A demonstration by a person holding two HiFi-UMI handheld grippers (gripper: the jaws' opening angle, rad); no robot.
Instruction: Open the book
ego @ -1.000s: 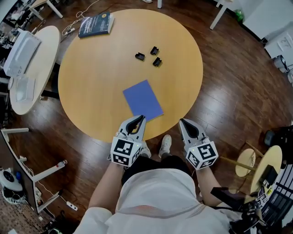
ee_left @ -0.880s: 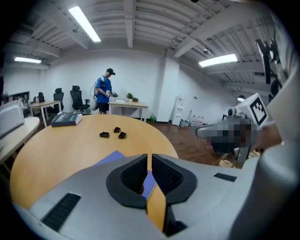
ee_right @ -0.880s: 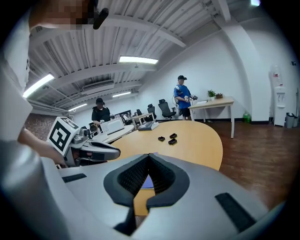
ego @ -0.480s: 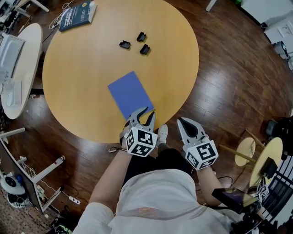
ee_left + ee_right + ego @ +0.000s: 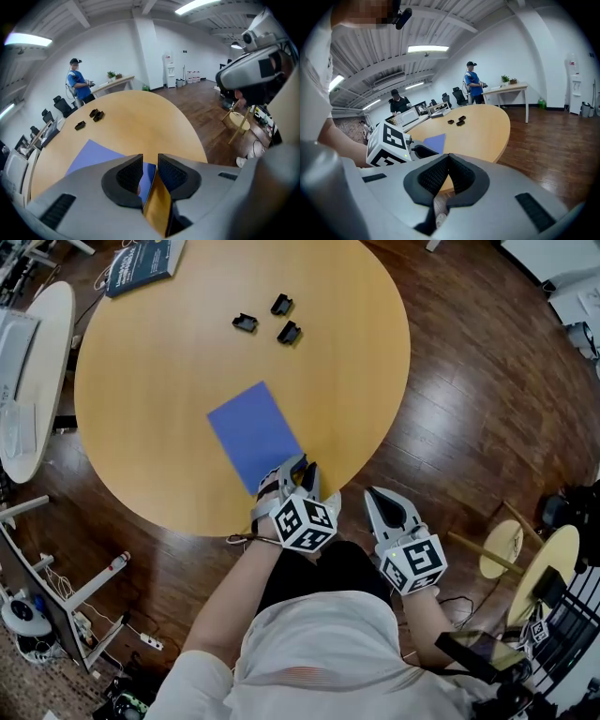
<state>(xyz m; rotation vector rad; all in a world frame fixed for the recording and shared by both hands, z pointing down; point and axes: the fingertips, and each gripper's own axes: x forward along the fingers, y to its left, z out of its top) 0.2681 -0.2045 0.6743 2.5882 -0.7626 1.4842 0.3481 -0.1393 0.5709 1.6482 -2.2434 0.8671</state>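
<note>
Blue book [image 5: 253,432] — flat at the table's [image 5: 356,352] near edge. Left gripper [image 5: 298,468] — jaws narrowly parted about its corner; right gripper [image 5: 375,497] pressed together, empty. Risk: you may pinch every page, dragging the book off.

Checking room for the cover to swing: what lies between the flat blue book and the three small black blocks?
Nothing: the head view shows bare wooden table between blue book and black blocks.
</note>
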